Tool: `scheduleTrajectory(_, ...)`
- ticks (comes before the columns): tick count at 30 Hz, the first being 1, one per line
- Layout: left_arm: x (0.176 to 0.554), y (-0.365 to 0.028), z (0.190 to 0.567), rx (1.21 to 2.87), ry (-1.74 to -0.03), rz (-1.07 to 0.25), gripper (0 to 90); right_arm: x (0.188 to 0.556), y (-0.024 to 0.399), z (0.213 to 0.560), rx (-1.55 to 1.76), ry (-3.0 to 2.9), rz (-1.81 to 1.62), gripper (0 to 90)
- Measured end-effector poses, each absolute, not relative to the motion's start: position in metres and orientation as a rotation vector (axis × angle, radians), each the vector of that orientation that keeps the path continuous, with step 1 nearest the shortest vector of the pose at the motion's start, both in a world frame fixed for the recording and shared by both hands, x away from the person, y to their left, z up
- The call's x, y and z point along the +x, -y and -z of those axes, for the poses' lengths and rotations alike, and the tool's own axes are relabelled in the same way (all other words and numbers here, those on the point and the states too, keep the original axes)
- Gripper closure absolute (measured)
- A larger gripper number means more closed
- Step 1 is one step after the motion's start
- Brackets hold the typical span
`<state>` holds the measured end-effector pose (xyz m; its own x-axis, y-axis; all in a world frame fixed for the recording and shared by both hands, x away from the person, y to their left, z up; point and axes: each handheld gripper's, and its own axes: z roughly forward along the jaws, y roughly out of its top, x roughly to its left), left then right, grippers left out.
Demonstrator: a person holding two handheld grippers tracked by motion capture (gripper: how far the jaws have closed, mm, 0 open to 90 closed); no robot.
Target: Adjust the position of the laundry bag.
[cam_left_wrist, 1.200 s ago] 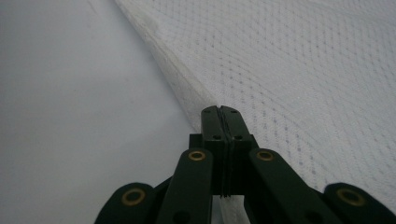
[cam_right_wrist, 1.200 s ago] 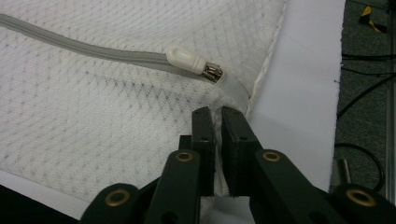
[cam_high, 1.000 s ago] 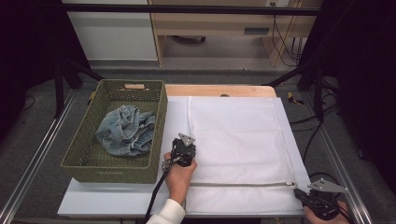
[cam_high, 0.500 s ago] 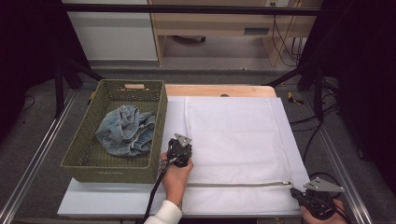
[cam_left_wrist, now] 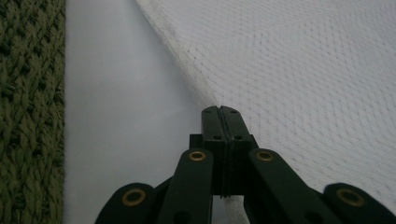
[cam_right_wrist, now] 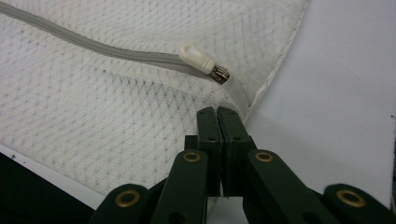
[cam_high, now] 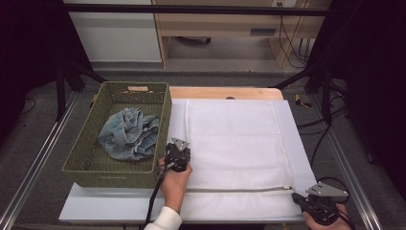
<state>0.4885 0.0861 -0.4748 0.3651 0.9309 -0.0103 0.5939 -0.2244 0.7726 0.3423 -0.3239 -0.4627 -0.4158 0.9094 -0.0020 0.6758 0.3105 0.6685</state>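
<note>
Tool on the left (cam_high: 178,154) sits at the left edge of the white mesh laundry bag (cam_high: 239,139), just right of the green woven basket (cam_high: 81,165) that holds a crumpled pair of jeans (cam_high: 128,134); in the left gripper view its jaws are pressed together on the bag's hem (cam_left_wrist: 198,88), a strip of white fabric showing below the pads; the bag itself lies flat across the white surface (cam_high: 95,208), its grey zipper (cam_high: 239,189) running along the near side. Right tool (cam_high: 306,201) rests at the bag's near right corner; in the right gripper view its jaws are also together, pinching the mesh just short of the white zipper pull (cam_right_wrist: 196,56), which lies at the right end of the zipper, apart from the pads.

Judging by both grips, the step in hand is getting hold of the bag to open it for the jeans; doing it well probably means keeping the left pinch firm as an anchor so the mesh stays taut; the right tool would likely do better regripping on the pull itself, then drawing it straight along the zipper line; pulling at an angle could bunch the mesh and jam the slider.
</note>
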Motion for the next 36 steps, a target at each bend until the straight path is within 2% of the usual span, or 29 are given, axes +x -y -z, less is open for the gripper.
scheduleTrajectory(5, 0.488, -0.085, 0.474, 1.892, -1.324, -0.610, 86.7, 0.342, 0.326, 0.463, 1.432, -2.191, -0.864, 86.4)
scheduleTrajectory(6, 0.487, -0.084, 0.473, 1.894, -1.316, -0.622, 83.2, 0.342, 0.327, 0.463, 1.424, -2.184, -0.869, 83.8)
scheduleTrajectory(7, 0.487, -0.083, 0.473, 1.895, -1.309, -0.631, 74.8, 0.342, 0.327, 0.463, 1.423, -2.174, -0.878, 77.6)
scheduleTrajectory(8, 0.486, -0.082, 0.471, 1.881, -1.303, -0.644, 70.6, 0.341, 0.326, 0.462, 1.418, -2.169, -0.880, 74.2)
scheduleTrajectory(9, 0.486, -0.082, 0.471, 1.881, -1.303, -0.644, 66.0, 0.341, 0.326, 0.462, 1.418, -2.169, -0.880, 74.2)
scheduleTrajectory(10, 0.485, -0.082, 0.469, 1.870, -1.299, -0.652, 66.0, 0.341, 0.326, 0.462, 1.418, -2.161, -0.882, 71.2)
scheduleTrajectory(11, 0.484, -0.082, 0.467, 1.866, -1.293, -0.663, 61.9, 0.342, 0.325, 0.461, 1.404, -2.156, -0.890, 68.3)
scheduleTrajectory(12, 0.483, -0.082, 0.464, 1.853, -1.281, -0.655, 54.9, 0.342, 0.324, 0.459, 1.386, -2.129, -0.909, 60.5)
scheduleTrajectory(13, 0.483, -0.082, 0.464, 1.853, -1.281, -0.655, 50.8, 0.342, 0.324, 0.459, 1.386, -2.129, -0.909, 60.5)
scheduleTrajectory(14, 0.483, -0.081, 0.462, 1.847, -1.278, -0.655, 46.3, 0.343, 0.324, 0.458, 1.372, -2.091, -0.910, 48.3)
scheduleTrajectory(15, 0.483, -0.080, 0.461, 1.844, -1.268, -0.652, 46.3, 0.343, 0.324, 0.458, 1.372, -2.091, -0.910, 48.3)
scheduleTrajectory(18, 0.478, -0.074, 0.453, 1.859, -1.192, -0.623, 32.9, 0.343, 0.322, 0.455, 1.351, -2.033, -0.912, 30.6)
scheduleTrajectory(19, 0.478, -0.074, 0.453, 1.859, -1.192, -0.623, 30.0, 0.343, 0.322, 0.455, 1.351, -2.033, -0.912, 30.6)
scheduleTrajectory(20, 0.476, -0.073, 0.451, 1.859, -1.173, -0.615, 30.0, 0.343, 0.322, 0.455, 1.343, -2.020, -0.912, 26.2)
scheduleTrajectory(21, 0.474, -0.072, 0.450, 1.851, -1.158, -0.610, 24.2, 0.344, 0.323, 0.454, 1.345, -1.995, -0.917, 19.3)
scheduleTrajectory(25, 0.466, -0.065, 0.448, 1.864, -1.103, -0.539, 12.4, 0.347, 0.325, 0.453, 1.345, -1.951, -0.930, 8.8)
scheduleTrajectory(27, 0.464, -0.065, 0.448, 1.876, -1.089, -0.539, 10.2, 0.348, 0.325, 0.453, 1.334, -1.942, -0.921, 5.5)
scheduleTrajectory(36, 0.444, -0.062, 0.446, 1.910, -1.024, -0.507, 7.7, 0.350, 0.325, 0.451, 1.311, -1.922, -0.927, 5.7)
